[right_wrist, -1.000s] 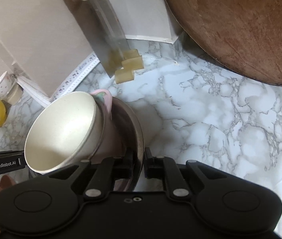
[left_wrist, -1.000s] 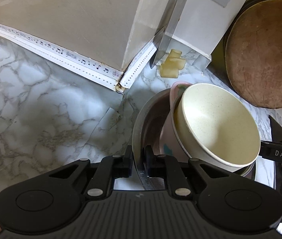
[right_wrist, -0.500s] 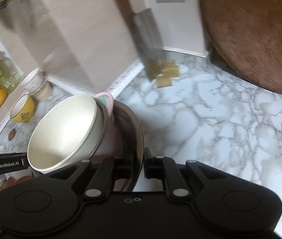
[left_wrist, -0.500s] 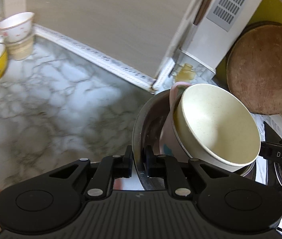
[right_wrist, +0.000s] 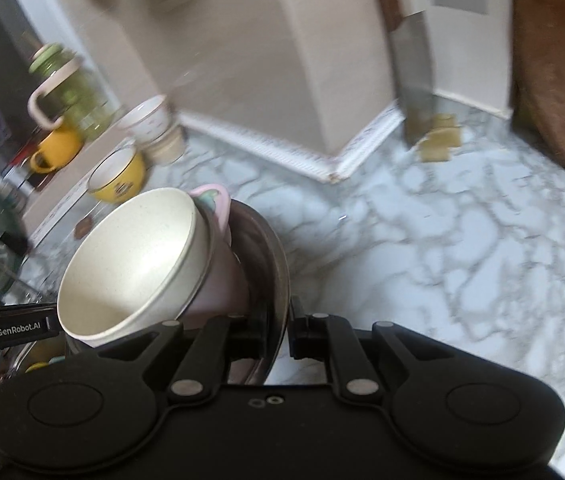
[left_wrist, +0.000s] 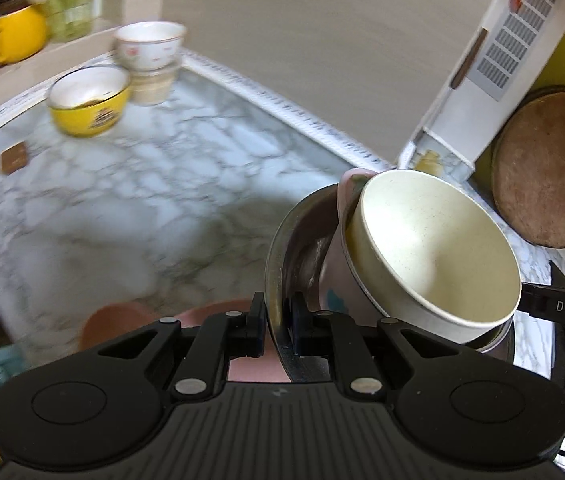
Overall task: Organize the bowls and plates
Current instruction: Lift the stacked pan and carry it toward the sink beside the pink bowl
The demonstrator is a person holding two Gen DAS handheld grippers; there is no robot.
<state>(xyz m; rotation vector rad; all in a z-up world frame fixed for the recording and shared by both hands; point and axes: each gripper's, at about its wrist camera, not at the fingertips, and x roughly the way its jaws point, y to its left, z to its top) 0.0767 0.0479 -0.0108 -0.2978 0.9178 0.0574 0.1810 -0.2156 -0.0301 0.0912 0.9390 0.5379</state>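
- left gripper (left_wrist: 278, 322): closed on steel bowl (left_wrist: 282, 248) rim.
- right gripper (right_wrist: 278, 326): closed on the opposite rim.
- cream bowl (left_wrist: 434, 248) tilted inside pink cup (left_wrist: 342, 276).

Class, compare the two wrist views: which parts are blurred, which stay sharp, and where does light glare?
Left wrist view: the marble counter and yellow ceramic bowl smear with motion blur, while the cream speckled bowl stays sharp. Right wrist view: the wall and counter blur, and glare brightens the cream bowl's inside.

Shiny metal bowl (left_wrist: 282, 240), matt speckled cream bowl (left_wrist: 438, 248), glossy marble-look counter (left_wrist: 142, 208), rough wooden board (left_wrist: 550, 168).
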